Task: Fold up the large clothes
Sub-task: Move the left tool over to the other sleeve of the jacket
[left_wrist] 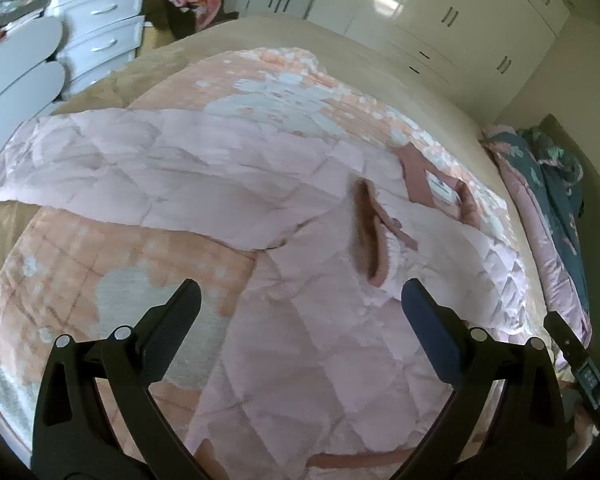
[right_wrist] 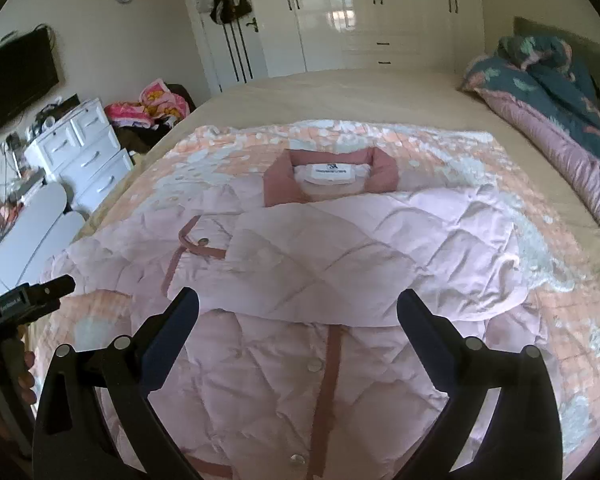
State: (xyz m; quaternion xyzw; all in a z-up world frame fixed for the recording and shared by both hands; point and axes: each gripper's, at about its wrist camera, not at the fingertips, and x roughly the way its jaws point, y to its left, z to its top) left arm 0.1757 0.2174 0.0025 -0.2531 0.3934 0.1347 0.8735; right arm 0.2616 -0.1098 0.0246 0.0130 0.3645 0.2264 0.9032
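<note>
A pale pink quilted jacket (right_wrist: 340, 248) with darker pink collar (right_wrist: 332, 172) and trim lies face up on a peach patterned blanket (right_wrist: 560, 320) on the bed. One sleeve (right_wrist: 380, 264) is folded across the chest. In the left wrist view the jacket (left_wrist: 300, 340) lies below, its other sleeve (left_wrist: 140, 172) stretched out to the left. My left gripper (left_wrist: 300, 300) is open and empty above the jacket's side. My right gripper (right_wrist: 298, 308) is open and empty above the front placket. The left gripper (right_wrist: 40, 292) also shows at the right wrist view's left edge.
A rolled teal and mauve quilt (right_wrist: 560, 100) lies along the bed's right side. White drawers (right_wrist: 88, 148) and a pile of pink clothes (right_wrist: 148, 108) stand left of the bed. White wardrobes (right_wrist: 380, 12) line the far wall.
</note>
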